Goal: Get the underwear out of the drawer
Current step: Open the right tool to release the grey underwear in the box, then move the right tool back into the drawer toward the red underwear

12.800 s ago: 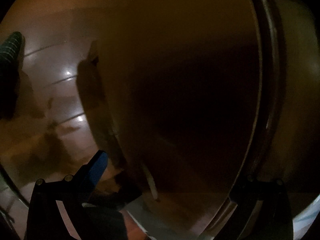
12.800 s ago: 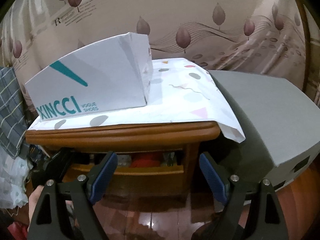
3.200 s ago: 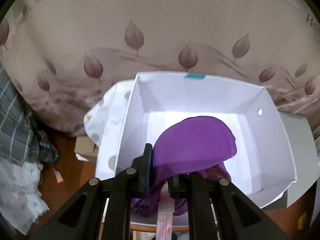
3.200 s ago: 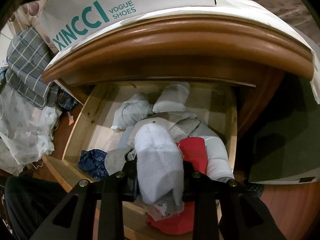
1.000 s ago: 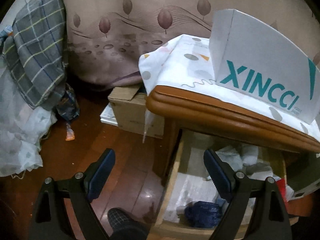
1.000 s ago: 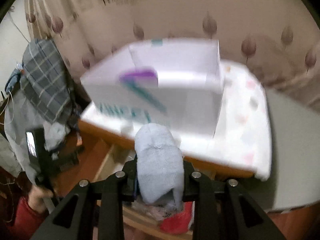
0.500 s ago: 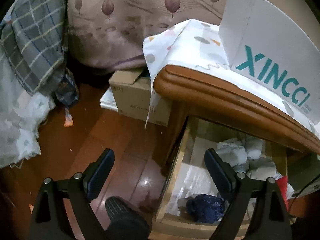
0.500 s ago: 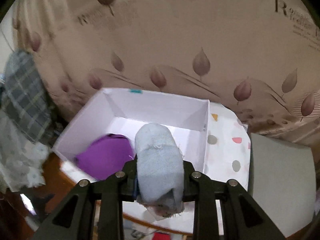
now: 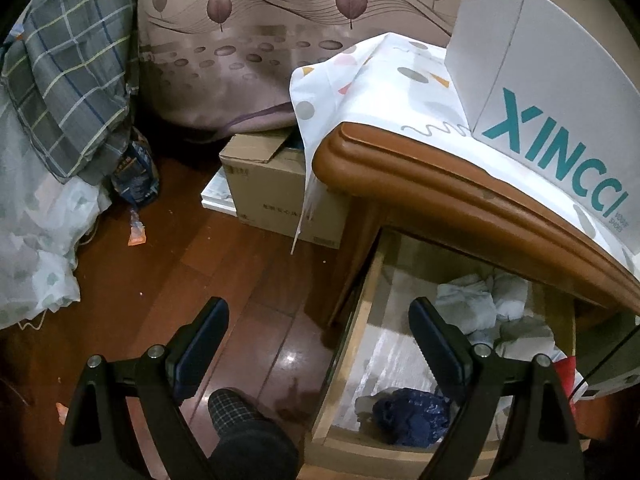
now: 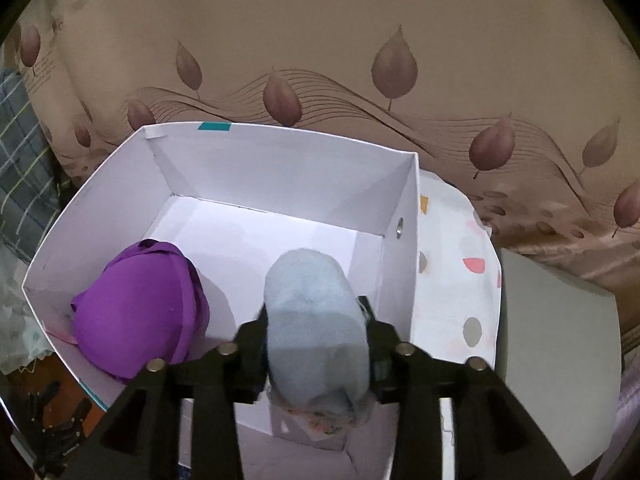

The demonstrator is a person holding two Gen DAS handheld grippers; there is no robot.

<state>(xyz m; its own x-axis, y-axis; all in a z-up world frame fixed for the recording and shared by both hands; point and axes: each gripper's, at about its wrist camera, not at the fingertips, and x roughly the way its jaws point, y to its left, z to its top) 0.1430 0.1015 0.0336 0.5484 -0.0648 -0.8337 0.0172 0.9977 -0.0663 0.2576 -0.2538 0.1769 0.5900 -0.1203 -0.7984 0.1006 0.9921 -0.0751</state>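
Right jaws opening around pale blue underwear (image 10: 316, 320) above box (image 10: 280, 168); left jaws wide apart, empty, drawer (image 9: 352, 360) below.

Right gripper (image 10: 316, 344): now over the white shoe box (image 10: 280, 176), up from the drawer; jaws opening around the pale blue underwear (image 10: 316, 328) still between them.
Purple underwear (image 10: 140, 312): now lying in the box, released by the left gripper (image 9: 316, 336).
Left gripper: now wide open and empty, over the drawer (image 9: 348, 360) edge.
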